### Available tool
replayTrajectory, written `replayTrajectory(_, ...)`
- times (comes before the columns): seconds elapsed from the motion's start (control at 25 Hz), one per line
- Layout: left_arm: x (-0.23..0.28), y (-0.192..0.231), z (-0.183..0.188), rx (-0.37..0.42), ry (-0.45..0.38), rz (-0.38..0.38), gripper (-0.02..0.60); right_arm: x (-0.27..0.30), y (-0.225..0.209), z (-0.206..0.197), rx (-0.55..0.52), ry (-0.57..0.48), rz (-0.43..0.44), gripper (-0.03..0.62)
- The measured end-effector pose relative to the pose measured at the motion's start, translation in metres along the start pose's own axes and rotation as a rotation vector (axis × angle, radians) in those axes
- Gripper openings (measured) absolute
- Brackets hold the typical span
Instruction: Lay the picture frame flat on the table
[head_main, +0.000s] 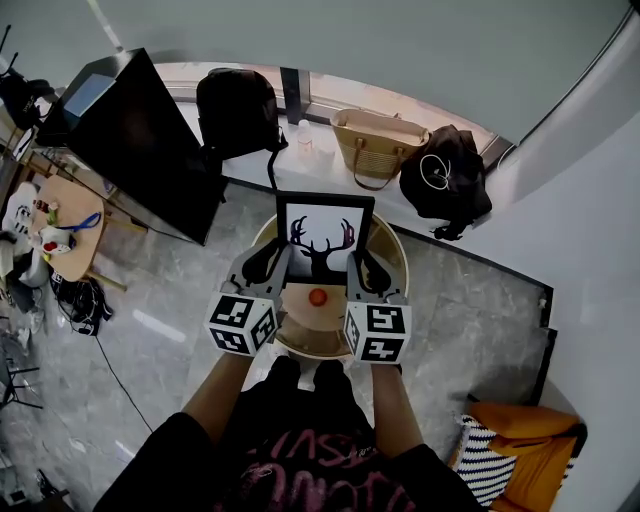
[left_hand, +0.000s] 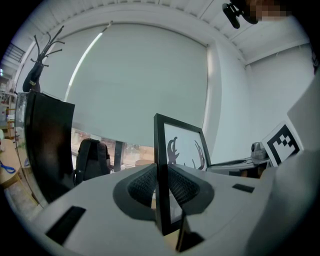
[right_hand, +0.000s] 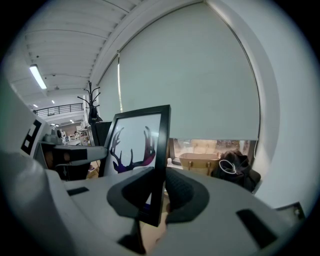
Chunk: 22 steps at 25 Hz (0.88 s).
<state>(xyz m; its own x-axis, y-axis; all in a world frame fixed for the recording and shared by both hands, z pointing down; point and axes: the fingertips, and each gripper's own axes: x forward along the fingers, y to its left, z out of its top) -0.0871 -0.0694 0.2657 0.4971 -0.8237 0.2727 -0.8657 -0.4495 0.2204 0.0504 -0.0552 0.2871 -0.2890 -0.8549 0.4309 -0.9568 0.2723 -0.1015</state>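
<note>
Left gripper (left_hand: 161, 187): jaws pressed onto the left side bar of the frame (left_hand: 182, 145), low down near the bottom corner, one pad in front of the bar and one behind. Right gripper (right_hand: 159, 192): same thing on the right side bar, also low, with the pads clamped on both faces. So I've got the frame pinched from both sides at about the same height.

The frame is black, with a white print of a dark antlered deer head. In the head view the print faces the camera. The frame is standing up, not flat, over the far half of the round table (head_main: 395, 250), between the two grippers. I can't tell whether its bottom edge is touching the wooden top or hanging just above it.

A small orange thing (head_main: 317, 297) sits on the top, on the near side of the frame and between the grippers, clear of both.

Further out, the ledge (head_main: 320, 150) under the window, behind the table, carries three things from left to right:
- a black backpack (head_main: 236, 108)
- a woven tote (head_main: 378, 143)
- a black bag (head_main: 445, 172)

A big black panel (head_main: 150, 140) stands to the left of the table. Bottom right on the grey floor there's an orange cushion (head_main: 530, 440) with a striped cloth (head_main: 478, 462) beside it, well apart from the table.
</note>
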Motion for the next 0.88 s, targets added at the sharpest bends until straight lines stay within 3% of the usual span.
replayTrajectory(0.88, 0.016, 0.016, -0.051, -0.062, 0.081, 0.016, 0.072, 0.025, -0.004, -0.047, 0.022, 0.099, 0.005, 0.081)
